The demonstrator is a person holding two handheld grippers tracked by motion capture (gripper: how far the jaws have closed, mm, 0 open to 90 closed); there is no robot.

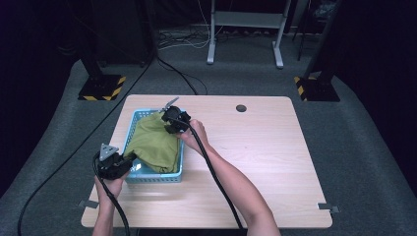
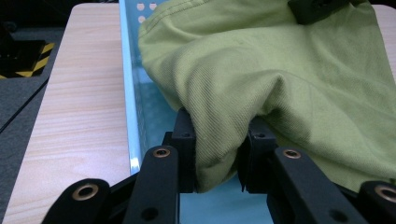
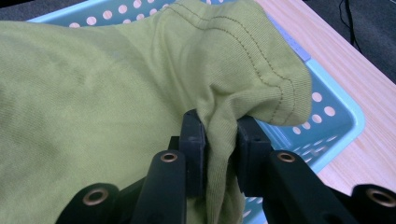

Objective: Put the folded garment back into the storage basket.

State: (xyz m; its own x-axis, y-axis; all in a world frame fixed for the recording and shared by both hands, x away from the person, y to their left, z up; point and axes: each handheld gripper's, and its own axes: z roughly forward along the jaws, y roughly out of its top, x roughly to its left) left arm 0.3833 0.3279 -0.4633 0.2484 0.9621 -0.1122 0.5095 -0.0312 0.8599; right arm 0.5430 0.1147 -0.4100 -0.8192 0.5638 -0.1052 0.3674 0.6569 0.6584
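1. The left tool sits at the near-left corner of the blue basket, held in the person's left hand, whose forearm rises from the bottom edge of the high view.
2. In the left gripper view its two black jaws are clamped on a bunched fold of the green cloth, the fabric squeezed between the pads just above the basket's pale blue wall.
3. The right tool is over the far end of the basket, pointing away from the person. The right hand grips it from behind, and the right forearm stretches diagonally across the desk from the lower right.
4. In the right gripper view its jaws pinch a gathered piece of the cloth near a stitched hem, with the perforated basket rim just beyond.
5. The cloth lies draped over and inside the basket, spanning it from the near corner to the far end, taut between the two pinches.
6. The basket stands on the left half of the desk.
7. Count: two tools, both gripping; one green cloth; one blue basket; one wooden desk with one round hole near its far edge.
8. A black cable trails from the right tool along the forearm.
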